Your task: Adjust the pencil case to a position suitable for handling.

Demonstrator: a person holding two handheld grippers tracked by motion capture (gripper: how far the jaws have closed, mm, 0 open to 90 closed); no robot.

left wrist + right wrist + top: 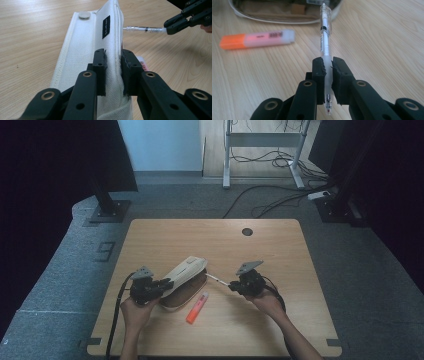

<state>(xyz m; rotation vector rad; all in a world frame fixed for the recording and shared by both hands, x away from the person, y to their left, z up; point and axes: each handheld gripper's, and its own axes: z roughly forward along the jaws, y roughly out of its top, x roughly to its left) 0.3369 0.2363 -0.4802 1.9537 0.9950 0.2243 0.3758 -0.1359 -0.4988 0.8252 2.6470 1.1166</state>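
Observation:
A white fabric pencil case (184, 275) lies open on the wooden table (270, 250), its brown inside facing the right hand. My left gripper (167, 284) is shut on the case's upper flap (105, 45), pads pressing the cloth from both sides (113, 75). My right gripper (231, 286) is shut on a clear pen (216, 279), held level with its far end pointing at the case's opening (287, 10). In the right gripper view the pen (325, 37) runs straight out from between the jaws (327, 72). The left gripper view has the pen (145, 29) coming in from the right.
An orange highlighter with a pale cap (197, 308) lies on the table just in front of the case, also seen as the highlighter (257, 39) left of the pen. A round cable hole (247, 231) sits near the table's far edge. Beyond the table are desk legs and cables.

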